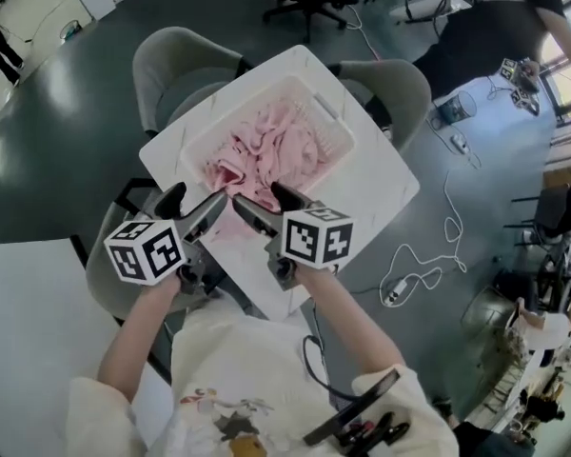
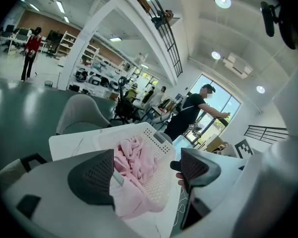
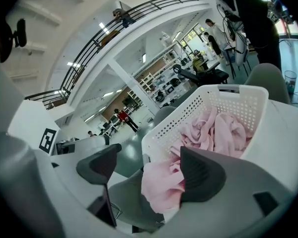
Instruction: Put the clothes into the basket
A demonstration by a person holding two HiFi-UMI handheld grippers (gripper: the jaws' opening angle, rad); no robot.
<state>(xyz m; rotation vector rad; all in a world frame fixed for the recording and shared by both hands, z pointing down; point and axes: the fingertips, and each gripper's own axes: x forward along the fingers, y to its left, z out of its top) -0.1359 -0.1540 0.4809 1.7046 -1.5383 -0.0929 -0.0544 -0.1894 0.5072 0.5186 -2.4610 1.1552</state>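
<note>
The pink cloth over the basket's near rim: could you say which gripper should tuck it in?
Narrowly the right gripper: open, the pink cloth hanging in its gap. The left gripper, also open, is nearly as good.

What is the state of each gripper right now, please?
Left gripper: open, jaws apart, holding nothing.
Right gripper: open, pink cloth beside one jaw, not gripped.

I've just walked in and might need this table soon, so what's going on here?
A person holds a gripper in each hand over a white basket on the white table. Pink clothes lie in the basket, with one fold draped over its near rim. The left gripper and right gripper are both open, jaws apart beside that fold, neither clamped on it.
</note>
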